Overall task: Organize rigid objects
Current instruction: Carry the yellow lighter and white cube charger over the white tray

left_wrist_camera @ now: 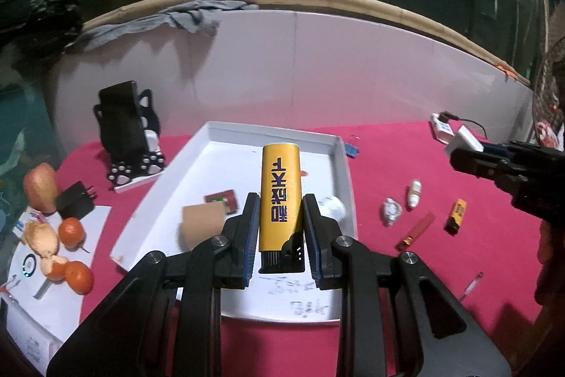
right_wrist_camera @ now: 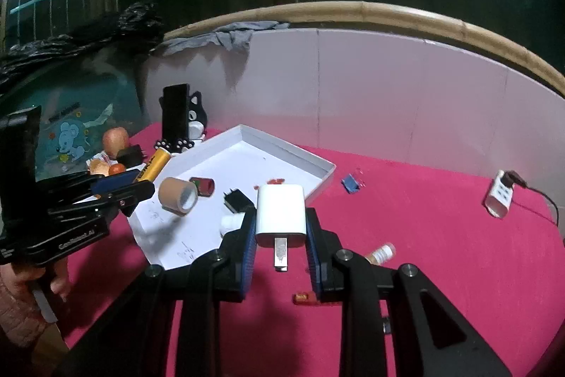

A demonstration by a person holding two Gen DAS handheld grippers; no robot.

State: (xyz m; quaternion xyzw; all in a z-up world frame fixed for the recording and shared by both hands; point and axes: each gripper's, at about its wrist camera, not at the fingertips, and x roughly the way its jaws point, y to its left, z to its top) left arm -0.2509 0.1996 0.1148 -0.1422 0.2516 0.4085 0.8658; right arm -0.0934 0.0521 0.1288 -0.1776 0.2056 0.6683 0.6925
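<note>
My left gripper (left_wrist_camera: pixel 279 204) is shut on a big yellow lighter (left_wrist_camera: pixel 279 193) and holds it above the white tray (left_wrist_camera: pixel 226 143). In the right wrist view the left gripper (right_wrist_camera: pixel 141 181) with the yellow lighter (right_wrist_camera: pixel 153 166) hangs over the tray's (right_wrist_camera: pixel 300 158) left side. My right gripper (right_wrist_camera: pixel 280 218) is shut on a white charger plug (right_wrist_camera: pixel 280 212), just right of the tray's near corner. The right gripper (left_wrist_camera: pixel 469 158) with the white plug (left_wrist_camera: pixel 464 138) shows at the far right in the left wrist view. In the tray lie a tan tape roll (right_wrist_camera: pixel 176 195), a red box (right_wrist_camera: pixel 203 185) and a black adapter (right_wrist_camera: pixel 237 200).
On the red cloth right of the tray lie a small yellow lighter (left_wrist_camera: pixel 457 216), a red lighter (left_wrist_camera: pixel 416 230), a white dropper bottle (left_wrist_camera: pixel 414 193), a foil-wrapped piece (left_wrist_camera: pixel 390 211) and a power strip (right_wrist_camera: pixel 499 193). A cat phone stand (left_wrist_camera: pixel 130 133), oranges (left_wrist_camera: pixel 72 232) and an apple (left_wrist_camera: pixel 40 188) stand left.
</note>
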